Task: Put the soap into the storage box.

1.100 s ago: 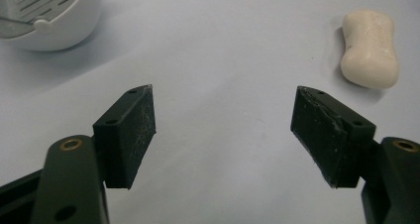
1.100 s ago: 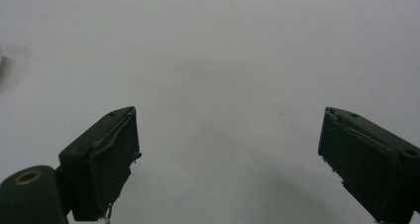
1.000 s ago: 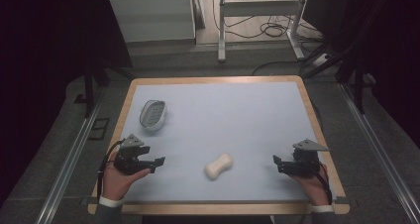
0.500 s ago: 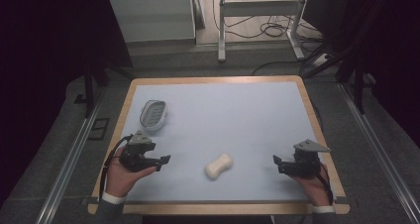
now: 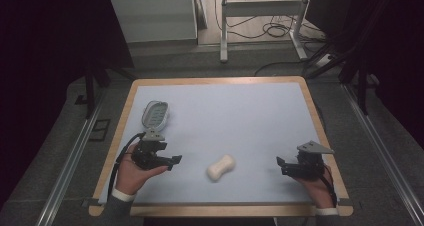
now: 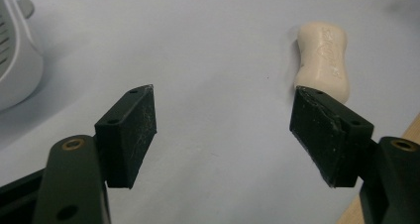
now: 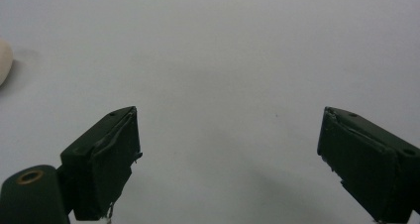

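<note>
Left gripper (image 5: 172,161), held in the person's left hand (image 5: 131,173) at the near-left of the table (image 5: 260,121): its 2 black jaws stand wide apart with nothing between them, and bare blue surface fills the gap in the left gripper view. Right gripper (image 5: 281,164), held at the near-right edge: its 2 jaws likewise stand wide apart and empty over bare surface.

Soap bar (image 5: 221,167), cream-white and waisted: it lies flat on the table between the 2 grippers, nearer the left one, just ahead of the left gripper's right-hand jaw and apart from it. In the left gripper view the soap bar (image 6: 323,60) shows embossed lettering, too small to read.

Soap dish (image 5: 155,114), pale and slotted: it sits beyond the left gripper, farther from the person, apart from the soap bar.
</note>
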